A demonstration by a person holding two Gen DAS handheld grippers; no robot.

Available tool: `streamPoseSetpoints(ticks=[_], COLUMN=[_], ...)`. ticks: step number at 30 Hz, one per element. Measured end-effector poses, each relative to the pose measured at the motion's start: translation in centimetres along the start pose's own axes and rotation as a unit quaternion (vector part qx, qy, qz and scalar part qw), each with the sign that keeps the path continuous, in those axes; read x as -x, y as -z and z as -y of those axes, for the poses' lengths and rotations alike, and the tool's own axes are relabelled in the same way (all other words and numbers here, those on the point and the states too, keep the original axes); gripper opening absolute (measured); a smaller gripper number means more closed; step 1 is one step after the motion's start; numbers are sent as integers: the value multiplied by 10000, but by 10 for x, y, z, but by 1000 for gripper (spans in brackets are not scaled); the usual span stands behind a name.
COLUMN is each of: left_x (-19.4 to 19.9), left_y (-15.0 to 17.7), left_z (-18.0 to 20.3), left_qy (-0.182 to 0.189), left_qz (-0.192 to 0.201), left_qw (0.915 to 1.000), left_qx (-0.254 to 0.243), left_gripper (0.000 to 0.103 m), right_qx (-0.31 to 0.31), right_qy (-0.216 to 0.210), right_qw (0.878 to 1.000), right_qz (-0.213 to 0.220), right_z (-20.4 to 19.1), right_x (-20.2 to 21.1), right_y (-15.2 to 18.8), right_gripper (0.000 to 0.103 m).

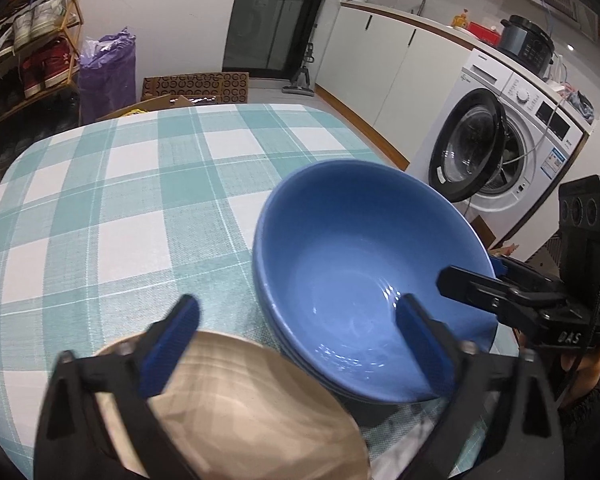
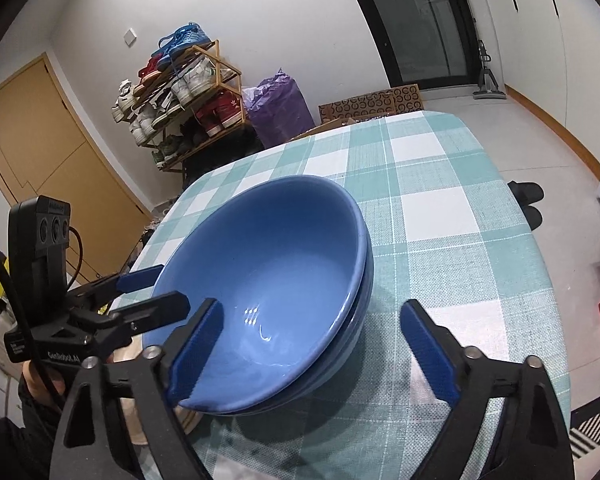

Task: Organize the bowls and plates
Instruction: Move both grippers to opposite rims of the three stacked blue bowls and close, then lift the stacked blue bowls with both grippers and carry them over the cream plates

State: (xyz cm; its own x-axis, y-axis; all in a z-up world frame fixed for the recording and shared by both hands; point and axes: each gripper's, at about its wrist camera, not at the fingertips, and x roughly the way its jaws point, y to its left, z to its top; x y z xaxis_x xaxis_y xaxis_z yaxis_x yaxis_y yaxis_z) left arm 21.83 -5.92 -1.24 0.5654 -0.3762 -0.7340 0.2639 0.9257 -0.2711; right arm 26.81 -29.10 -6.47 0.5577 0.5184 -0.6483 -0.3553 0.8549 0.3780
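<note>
Two blue bowls, nested one in the other, near the right edge of the table with its green-and-white checked cloth; lower rim showing under the upper one in both views. Beige bowl just beside the stack, toward the table's near edge, blurred and partly hidden behind the black arms.

Left gripper spread wide, clasping nothing; one blue pad over the beige bowl, the other over the near wall of the top blue bowl; contact not clear. Right gripper likewise spread, gripping nothing; its left pad inside the near rim of the top blue bowl, its right pad over the cloth outside the stack.

Lettering "DAS" on the right gripper's body in the left view; "GenRobot.AI" on the left gripper's body in the right view. Washing machine with open door past the table's right edge; its labels too small to read.
</note>
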Motion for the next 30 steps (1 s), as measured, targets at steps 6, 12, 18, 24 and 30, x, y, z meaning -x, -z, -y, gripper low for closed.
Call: streamPoseSetpoints(ticks=[6,12,18,24,30], left_x=[-5,-6,-6,-5,-5], left_y=[2,3,5,6,6], left_z=[5,8,7,8,11], left_qy=[127,120,95,40,-61], left_qz=[-145,-193,-201,-202,-206], left_qw=[9998,9997,9997,9997,9997], left_qx=[-24,-64,-80,-87,-106], left_gripper=[67,55,51,50,50], right_qx=[38,71,93,92,65], right_qy=[30,105,202,267,323], right_qw=[10000,9999,9997,9995,9994], right_qz=[40,91,100,121,113], right_z=[-2,-5,-3,-3,-6], right_x=[0,2,3,4,4], right_y=[-1,-2,-1,1,1], right_gripper=[73,60,54,53,53])
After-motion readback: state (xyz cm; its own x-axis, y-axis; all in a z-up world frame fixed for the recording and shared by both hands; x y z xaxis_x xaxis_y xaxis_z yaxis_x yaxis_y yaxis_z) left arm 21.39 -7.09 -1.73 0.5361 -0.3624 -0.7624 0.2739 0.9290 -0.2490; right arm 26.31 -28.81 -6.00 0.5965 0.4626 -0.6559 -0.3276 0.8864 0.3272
